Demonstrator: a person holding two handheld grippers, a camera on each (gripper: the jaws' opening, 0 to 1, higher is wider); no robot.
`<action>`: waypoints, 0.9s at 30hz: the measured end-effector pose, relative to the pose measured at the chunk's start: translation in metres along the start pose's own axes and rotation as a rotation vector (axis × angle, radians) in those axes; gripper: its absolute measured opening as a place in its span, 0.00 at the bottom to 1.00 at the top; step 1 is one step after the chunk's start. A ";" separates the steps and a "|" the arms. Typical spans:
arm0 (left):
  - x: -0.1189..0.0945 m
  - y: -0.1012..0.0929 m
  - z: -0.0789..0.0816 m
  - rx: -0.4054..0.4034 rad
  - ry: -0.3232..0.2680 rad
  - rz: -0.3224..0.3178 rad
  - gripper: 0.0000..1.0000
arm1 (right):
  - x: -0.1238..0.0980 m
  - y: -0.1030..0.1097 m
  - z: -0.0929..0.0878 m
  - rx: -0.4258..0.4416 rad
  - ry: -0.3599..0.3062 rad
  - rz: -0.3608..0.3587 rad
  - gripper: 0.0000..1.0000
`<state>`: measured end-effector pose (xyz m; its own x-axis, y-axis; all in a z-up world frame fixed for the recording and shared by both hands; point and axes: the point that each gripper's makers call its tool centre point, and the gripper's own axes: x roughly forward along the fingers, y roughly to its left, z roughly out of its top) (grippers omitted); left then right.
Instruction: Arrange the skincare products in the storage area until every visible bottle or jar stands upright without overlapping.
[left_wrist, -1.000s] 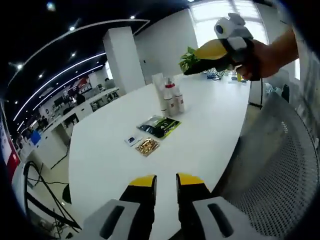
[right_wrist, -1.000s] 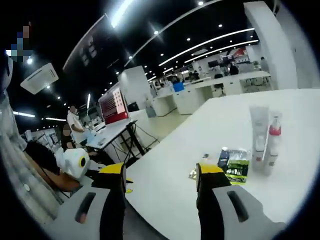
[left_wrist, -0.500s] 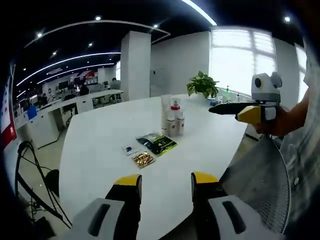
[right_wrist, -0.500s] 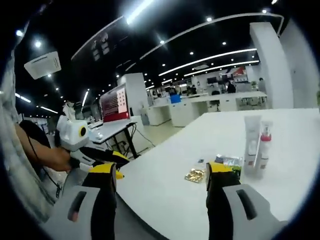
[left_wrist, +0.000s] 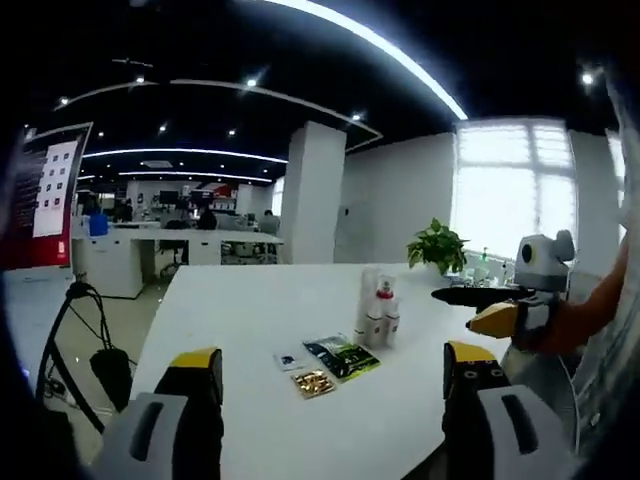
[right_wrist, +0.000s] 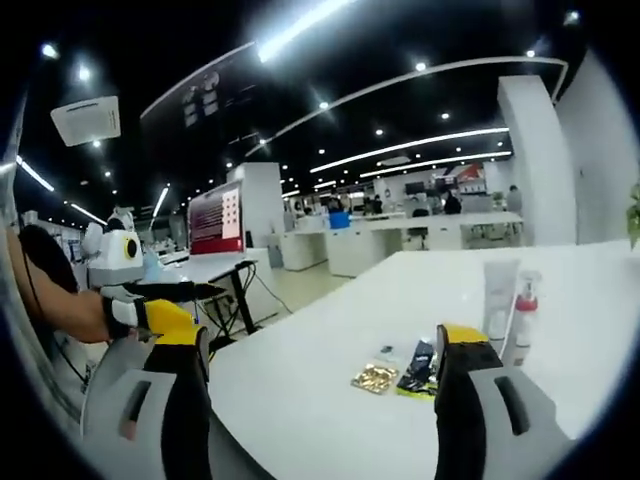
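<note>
On the surface (left_wrist: 240, 310) the bottles (left_wrist: 377, 318) stood clustered together; the sachets (left_wrist: 330, 362) lay just before them, and a potted plant (left_wrist: 438, 246) sat well behind.

Grey left tool (left_wrist: 335, 375) and right tool (right_wrist: 320, 355), yellow-and-black jaw tips, dark slots in each jaw

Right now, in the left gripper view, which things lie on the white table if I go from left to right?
Small blue-and-white packet → gold foil packet → dark green sachet → standing bottles and tube → potted plant at the far edge.
</note>
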<state>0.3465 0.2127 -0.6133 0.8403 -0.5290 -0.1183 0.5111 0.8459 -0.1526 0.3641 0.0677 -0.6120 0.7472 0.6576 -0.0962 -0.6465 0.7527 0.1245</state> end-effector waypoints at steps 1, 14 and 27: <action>0.000 0.003 0.001 0.020 -0.003 0.005 0.99 | 0.000 -0.001 -0.001 0.004 0.002 -0.005 0.92; 0.007 -0.004 -0.017 0.183 0.008 -0.043 1.00 | -0.008 0.004 0.021 -0.076 -0.133 -0.028 0.81; 0.018 0.014 -0.025 0.201 0.040 0.016 1.00 | 0.006 0.023 -0.007 -0.152 0.007 0.041 0.88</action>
<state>0.3636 0.2132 -0.6424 0.8427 -0.5145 -0.1587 0.5270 0.8485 0.0482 0.3522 0.0894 -0.6171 0.7187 0.6879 -0.1011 -0.6929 0.7207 -0.0221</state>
